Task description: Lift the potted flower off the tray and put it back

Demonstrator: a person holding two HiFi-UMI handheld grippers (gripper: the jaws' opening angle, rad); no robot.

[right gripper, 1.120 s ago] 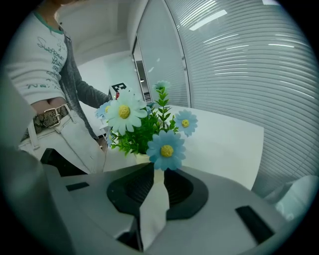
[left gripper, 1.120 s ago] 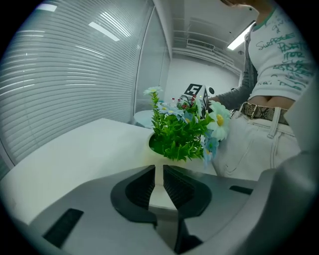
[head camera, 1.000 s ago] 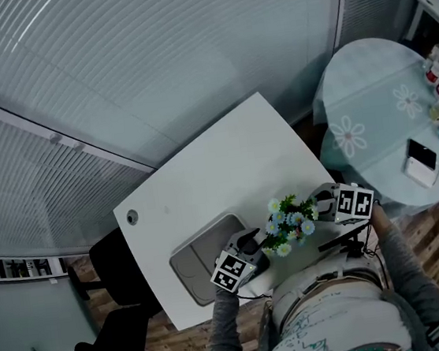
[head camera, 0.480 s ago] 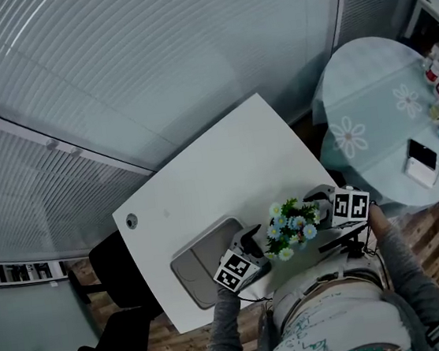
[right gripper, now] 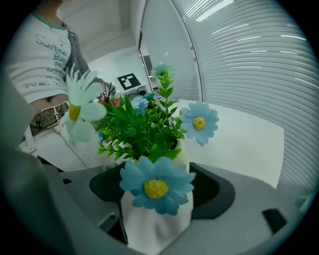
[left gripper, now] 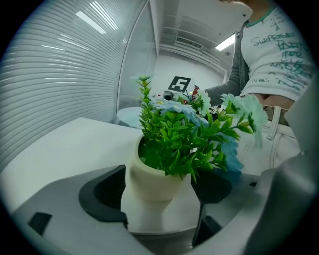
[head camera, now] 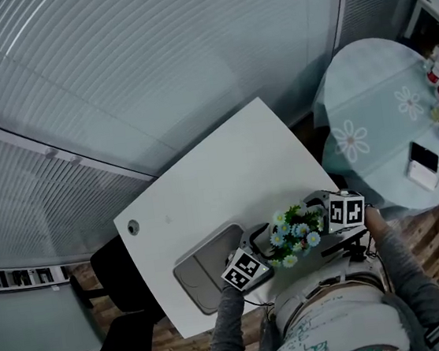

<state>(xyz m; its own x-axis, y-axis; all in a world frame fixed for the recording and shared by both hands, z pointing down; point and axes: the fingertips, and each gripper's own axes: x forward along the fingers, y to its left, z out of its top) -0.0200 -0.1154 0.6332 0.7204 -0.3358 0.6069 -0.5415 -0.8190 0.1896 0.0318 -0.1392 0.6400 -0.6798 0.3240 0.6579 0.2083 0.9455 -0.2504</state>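
Potted flower off the tray, both grippers slack.
Cream round pot with green sprigs and pale blue daisies (head camera: 294, 233) stands on white table (head camera: 219, 171) just beside grey shallow tray (head camera: 195, 270). Left gripper (head camera: 261, 241) and right gripper (head camera: 314, 203) flank it; jaws have just been opening, spread round the pot, pads clear. Likely light, rigid, smooth, top-heavy; blooms soft. Grip low on the wall, under the rim.

I see the potted flower (head camera: 294, 229) with a cream pot (left gripper: 149, 182), green leaves and pale blue petals (yellow in the centres). The tray (head camera: 200, 265) is grey, the surface (head camera: 219, 171) white, and the round tablecloth (head camera: 377, 103) pale with a daisy pattern.
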